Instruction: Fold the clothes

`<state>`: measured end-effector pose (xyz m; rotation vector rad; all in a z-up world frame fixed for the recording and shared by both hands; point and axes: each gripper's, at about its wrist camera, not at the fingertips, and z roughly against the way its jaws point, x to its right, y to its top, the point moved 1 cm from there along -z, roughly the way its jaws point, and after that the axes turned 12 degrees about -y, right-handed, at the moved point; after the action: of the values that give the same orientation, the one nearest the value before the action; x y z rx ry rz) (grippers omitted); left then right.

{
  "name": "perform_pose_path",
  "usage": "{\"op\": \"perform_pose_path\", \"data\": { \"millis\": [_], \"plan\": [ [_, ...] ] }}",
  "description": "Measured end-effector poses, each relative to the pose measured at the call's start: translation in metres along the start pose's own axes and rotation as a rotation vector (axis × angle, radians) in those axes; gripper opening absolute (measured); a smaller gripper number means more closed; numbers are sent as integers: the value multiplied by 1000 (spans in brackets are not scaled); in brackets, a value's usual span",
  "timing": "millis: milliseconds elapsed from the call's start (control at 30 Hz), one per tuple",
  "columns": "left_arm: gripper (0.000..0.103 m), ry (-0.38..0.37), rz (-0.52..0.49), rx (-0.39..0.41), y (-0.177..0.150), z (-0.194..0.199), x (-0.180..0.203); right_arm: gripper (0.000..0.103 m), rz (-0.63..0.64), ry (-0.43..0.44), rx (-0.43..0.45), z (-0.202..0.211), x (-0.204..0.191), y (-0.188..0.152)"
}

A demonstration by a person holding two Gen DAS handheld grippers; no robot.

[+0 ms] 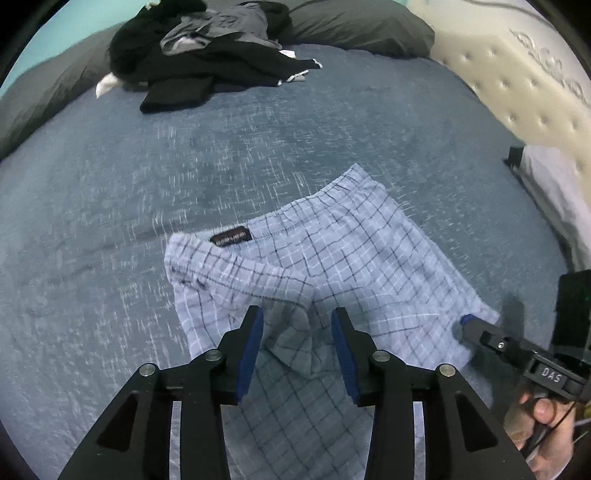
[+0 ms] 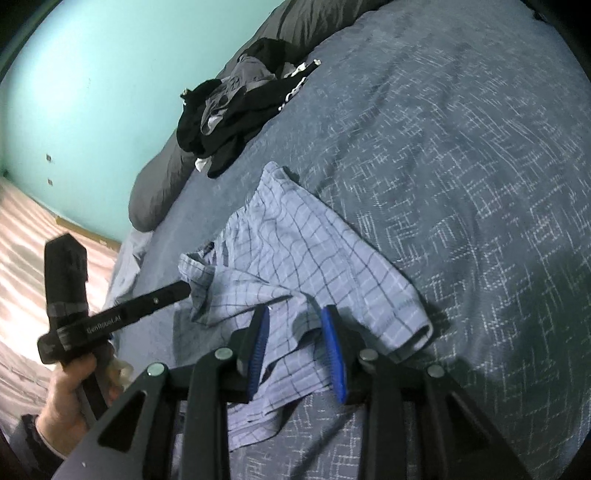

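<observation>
**Between the tongs: plaid shorts lying part-folded on the bed**

Directly ahead of both grippers, the light-blue plaid shorts [image 1: 325, 266] are lying on the blue-grey bedspread [image 1: 110, 221], rumpled, with one side turned over onto the rest. A dark label [image 1: 231, 236] is showing at the waistband, on the far side of the left tool.

The left gripper [image 1: 297, 325] is hovering over the near part of the shorts with its blue-padded fingers [image 1: 253, 343] standing apart; cloth is lying in the gap between them, but nothing is being pinched. The right gripper [image 2: 295, 325] is likewise standing apart over a raised fold of the shorts, its pads [image 2: 334, 354] not closing on the fabric. Seen from the left wrist camera, the right tool's tip [image 1: 469, 319] is resting at the shorts' edge, to the right of the left tool; whether it is touching the cloth cannot be told.

A hand [image 2: 72, 391] is gripping the left tool's handle; another hand [image 1: 546, 417] is holding the right one.

Well beyond both grippers, a heap of dark clothes [image 1: 207, 48] is sitting against a grey pillow [image 1: 362, 26]. A tufted cream headboard [image 1: 524, 85] is standing to the far right of the left tool, and a turquoise wall [image 2: 103, 85] is lying beyond the bed.
</observation>
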<state>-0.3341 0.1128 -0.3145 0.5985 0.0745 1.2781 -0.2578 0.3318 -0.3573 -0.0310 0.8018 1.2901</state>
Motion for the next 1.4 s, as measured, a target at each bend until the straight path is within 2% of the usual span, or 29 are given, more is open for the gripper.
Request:
{"op": "perform_pose_path", "data": {
  "millis": [333, 400, 600, 767, 1067, 1400],
  "plan": [
    [41, 43, -23, -15, 2, -12, -5, 9, 48, -48, -17, -8, -1, -5],
    [31, 46, -26, -20, 2, -13, -5, 5, 51, -50, -15, -8, -1, -4],
    [10, 47, -29, -19, 3, -11, -5, 3, 68, -46, -13, -8, -5, -4],
    [7, 43, -21, -2, 4, -4, -5, 2, 80, -34, -10, -6, -10, -4],
    [7, 6, 31, 78, 20, 27, -8, 2, 69, -15, 16, 8, -8, 0],
    [6, -16, 45, 131, 62, 47, 5, 2, 45, 22, 64, 38, -3, 8]
  ]
}}
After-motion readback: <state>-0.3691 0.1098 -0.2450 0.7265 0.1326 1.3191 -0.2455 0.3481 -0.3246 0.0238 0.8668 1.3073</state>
